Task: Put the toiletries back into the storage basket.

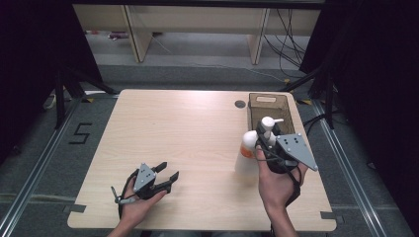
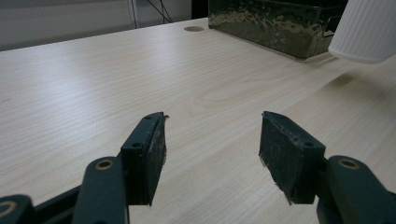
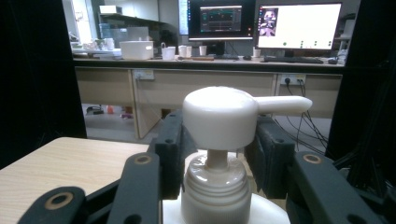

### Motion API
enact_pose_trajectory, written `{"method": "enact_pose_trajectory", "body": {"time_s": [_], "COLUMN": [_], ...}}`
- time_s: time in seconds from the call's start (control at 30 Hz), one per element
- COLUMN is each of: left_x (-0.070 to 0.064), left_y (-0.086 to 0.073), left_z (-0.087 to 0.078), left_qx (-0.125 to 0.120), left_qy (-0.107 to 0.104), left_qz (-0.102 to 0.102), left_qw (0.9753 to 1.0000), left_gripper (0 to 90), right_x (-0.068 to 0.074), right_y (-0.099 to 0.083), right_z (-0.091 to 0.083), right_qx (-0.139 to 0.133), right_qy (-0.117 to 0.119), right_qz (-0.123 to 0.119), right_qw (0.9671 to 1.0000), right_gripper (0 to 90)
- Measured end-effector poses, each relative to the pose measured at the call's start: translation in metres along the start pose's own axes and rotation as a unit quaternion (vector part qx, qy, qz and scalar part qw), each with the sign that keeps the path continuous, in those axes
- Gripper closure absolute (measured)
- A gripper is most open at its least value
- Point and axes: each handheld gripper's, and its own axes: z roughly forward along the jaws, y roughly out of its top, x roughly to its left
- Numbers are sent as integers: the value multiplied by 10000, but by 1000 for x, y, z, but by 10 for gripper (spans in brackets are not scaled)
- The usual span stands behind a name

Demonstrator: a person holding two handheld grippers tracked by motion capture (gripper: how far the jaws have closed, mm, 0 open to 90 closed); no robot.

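Wooden table spanned the middle of the high view. A dark translucent bin sat at its upper right corner. A white pump bottle was held off the tabletop at right of centre, just below the bin, its base clear of the wood in the left gripper view. The right gripper was clamped on the bottle's neck beneath the pump head, jaws either side, spout pointing frame-right. The left gripper rested at lower left, jaws wide apart, nothing between them.
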Motion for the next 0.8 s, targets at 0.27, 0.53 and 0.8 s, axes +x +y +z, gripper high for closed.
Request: {"method": "enact_pose_trajectory", "body": {"time_s": [0.27, 0.53, 0.8], "left_x": [0, 0, 0], "left_y": [0, 0, 0], "left_z": [0, 0, 0], "left_qx": [-9, -8, -6], "left_qy": [-3, -4, -5], "left_qz": [-5, -2, -4], "left_qw": [10000, 10000, 10000], "left_gripper": [401, 401, 401], "right_x": [-7, -15, -24], "right_y": [5, 13, 20], "right_z": [2, 5, 7], "right_qx": [-25, -126, -214], "right_qy": [-73, -194, -310], "right_qz": [15, -38, -92], "right_qw": [10000, 9997, 9992], "right_gripper": [606, 606, 606]}}
